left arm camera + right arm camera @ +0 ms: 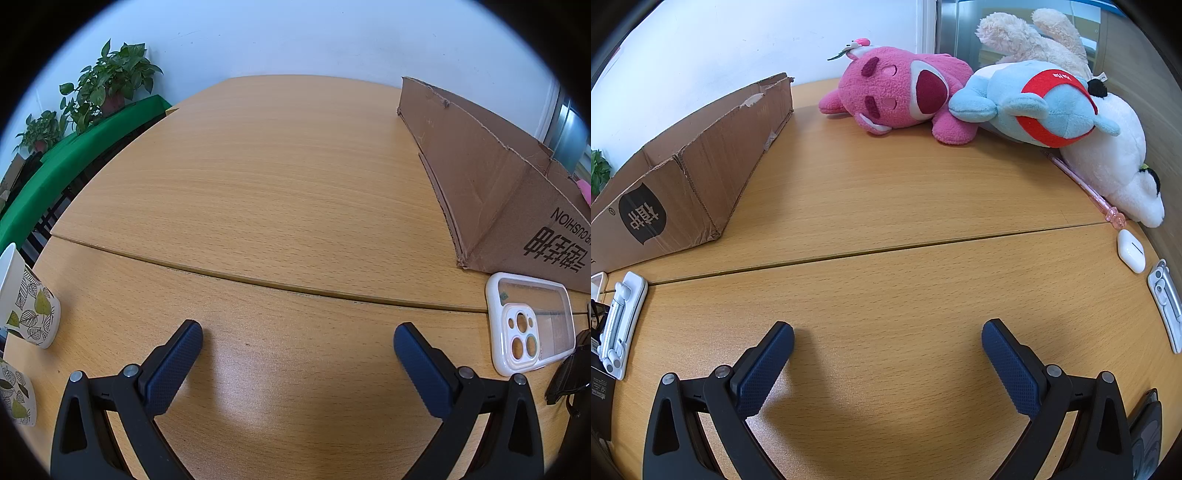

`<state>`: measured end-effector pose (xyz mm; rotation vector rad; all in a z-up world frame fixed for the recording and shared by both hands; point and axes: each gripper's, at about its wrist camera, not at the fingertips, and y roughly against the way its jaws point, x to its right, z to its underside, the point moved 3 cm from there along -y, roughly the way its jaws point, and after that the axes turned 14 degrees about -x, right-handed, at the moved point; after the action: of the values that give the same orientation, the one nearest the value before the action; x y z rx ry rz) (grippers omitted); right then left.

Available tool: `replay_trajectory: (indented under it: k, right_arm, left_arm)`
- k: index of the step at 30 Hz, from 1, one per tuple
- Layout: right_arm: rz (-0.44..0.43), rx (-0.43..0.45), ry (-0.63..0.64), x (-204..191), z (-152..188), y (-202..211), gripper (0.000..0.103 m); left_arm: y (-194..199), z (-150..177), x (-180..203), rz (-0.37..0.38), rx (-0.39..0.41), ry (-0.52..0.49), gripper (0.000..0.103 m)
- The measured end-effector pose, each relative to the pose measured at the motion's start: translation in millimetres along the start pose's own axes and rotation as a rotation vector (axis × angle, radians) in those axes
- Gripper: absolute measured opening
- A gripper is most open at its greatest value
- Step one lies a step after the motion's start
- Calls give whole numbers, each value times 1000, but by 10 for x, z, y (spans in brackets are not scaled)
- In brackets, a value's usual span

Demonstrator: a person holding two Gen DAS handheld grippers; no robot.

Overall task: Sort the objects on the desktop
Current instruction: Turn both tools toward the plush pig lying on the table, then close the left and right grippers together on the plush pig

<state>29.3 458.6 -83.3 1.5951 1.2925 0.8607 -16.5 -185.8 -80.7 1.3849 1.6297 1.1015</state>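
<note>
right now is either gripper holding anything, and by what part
Nothing is held. The left gripper and the right gripper both stand open above bare wooden table, with nothing between their fingers.

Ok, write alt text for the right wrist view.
The open right gripper hovers over a bare stretch of wooden desk. A cardboard box sits far left; a pink plush bear and blue plush toy lie behind.

A pale white wall (280, 40) fills the upper frame. Below it spreads a wooden desk (266, 177). Potted plants (110, 81) stand on a green surface (74, 158) at upper left.
</note>
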Motion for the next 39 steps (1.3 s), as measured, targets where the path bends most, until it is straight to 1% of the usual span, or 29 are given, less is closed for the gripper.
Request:
replay_trajectory:
  k: [5, 7, 8, 10, 12, 13, 14, 15, 16, 17, 19, 20, 22, 23, 24, 26, 27, 28, 29, 30, 31, 33, 35, 36, 37, 39]
  right_arm:
    - [4, -1, -13, -2, -56, -21, 103]
    - [4, -21, -1, 17, -79, -20, 103]
    - [31, 1, -18, 60, -91, 46, 102]
    - [73, 142, -21, 122, -86, 375, 102]
    - [114, 254, 27, 119, -61, 716, 103]
    - [155, 311, 71, 102, -41, 920, 103]
    - [221, 374, 133, 73, -9, 1160, 103]
    - [281, 414, 189, 44, 24, 1341, 103]
    - [325, 438, 233, 19, 53, 1470, 103]
    - [381, 470, 297, -8, 109, 1652, 103]
    - [435, 507, 362, -44, 189, 1882, 103]
    - [449, 518, 380, -40, 208, 1980, 103]
    - [442, 527, 379, -48, 212, 2155, 103]
    - [414, 529, 374, -74, 229, 2220, 103]
    - [373, 539, 378, -139, 262, 2269, 103]
    - [336, 555, 402, -321, 363, 2292, 103]
    - [317, 549, 421, -424, 408, 2270, 103]
    - [294, 540, 433, -482, 468, 2228, 103]
    - [257, 529, 450, -553, 512, 2197, 103]
    - [203, 516, 472, -631, 564, 2149, 103]
    - [170, 508, 486, -674, 612, 2119, 103]
    - [137, 496, 504, -722, 698, 2061, 103]
    - [104, 482, 516, -735, 797, 2042, 103]
    - [77, 465, 523, -730, 854, 2020, 103]
    - [64, 455, 526, -730, 901, 2006, 103]
    - [49, 436, 536, -702, 987, 1982, 103]
  left_arm:
    - [0, 0, -2, 0, 0, 0, 103]
    - [-1, 2, -3, 1, 0, 0, 103]
    - [-3, 3, -3, 2, 0, 1, 103]
    - [2, 10, 9, 1, 0, -4, 103]
    - [24, 59, 47, 11, 1, -35, 103]
    - [37, 83, 67, 14, 0, -52, 103]
    - [70, 118, 90, -3, 5, -62, 103]
    - [151, 163, 122, -29, 27, -72, 103]
    - [287, 217, 171, -32, 68, -93, 103]
    - [420, 251, 206, -22, 102, -108, 103]
    - [768, 356, 299, 21, 164, -131, 103]
    - [1022, 446, 381, 60, 200, -148, 103]
    - [1372, 597, 538, 134, 248, -189, 103]
    - [1583, 728, 688, 206, 265, -230, 103]
    - [1714, 844, 840, 273, 258, -277, 103]
    - [1869, 1087, 1147, 413, 218, -372, 103]
    - [1914, 1234, 1366, 514, 175, -428, 103]
    - [1926, 1376, 1564, 599, 125, -477, 103]
    - [1903, 1524, 1760, 677, 59, -535, 103]
    - [1865, 1702, 1971, 740, -8, -602, 103]
    - [1824, 1873, 2154, 769, -46, -655, 103]
    - [1686, 2132, 2412, 764, -97, -726, 103]
    - [1516, 2245, 2591, 766, -167, -739, 102]
    - [1431, 2283, 2667, 790, -204, -736, 101]
    - [1379, 2245, 2679, 819, -222, -722, 97]
    - [1320, 2162, 2713, 911, -253, -677, 73]
